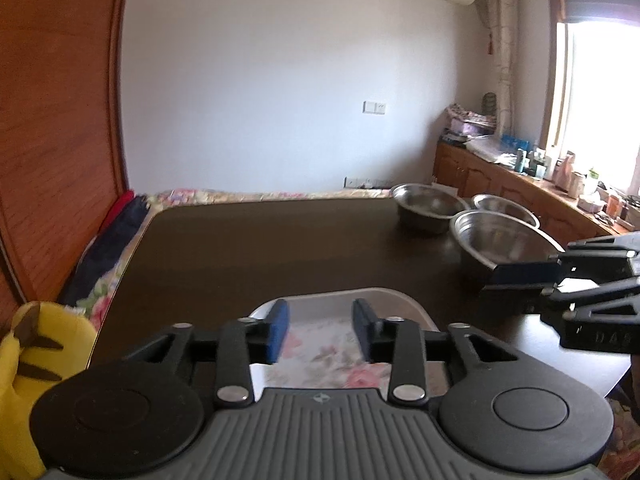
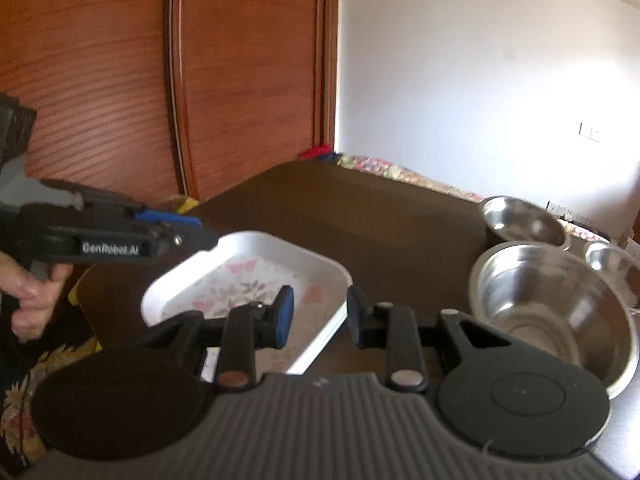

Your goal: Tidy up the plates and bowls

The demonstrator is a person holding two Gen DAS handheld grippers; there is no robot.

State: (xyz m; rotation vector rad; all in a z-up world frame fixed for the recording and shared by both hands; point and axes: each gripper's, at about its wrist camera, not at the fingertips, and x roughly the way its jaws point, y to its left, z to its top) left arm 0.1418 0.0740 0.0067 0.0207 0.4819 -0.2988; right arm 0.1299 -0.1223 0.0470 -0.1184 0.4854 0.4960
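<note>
A white rectangular plate with a pink flower print (image 1: 340,356) (image 2: 240,280) lies near the front of the dark table (image 1: 260,248). Three steel bowls stand at the right: a near one (image 1: 500,240) (image 2: 556,304), a far one (image 1: 428,200) (image 2: 520,220) and a third behind (image 1: 508,206) (image 2: 616,264). My left gripper (image 1: 320,330) is open and empty just above the plate; it also shows in the right wrist view (image 2: 196,232). My right gripper (image 2: 320,316) is open and empty between plate and near bowl, and shows in the left wrist view (image 1: 520,280).
A wooden wardrobe (image 2: 200,80) stands at the left. A bed with a floral cover (image 1: 192,194) lies behind the table. A yellow plush toy (image 1: 36,360) sits at the front left. A cluttered wooden counter (image 1: 540,184) runs under the window at the right.
</note>
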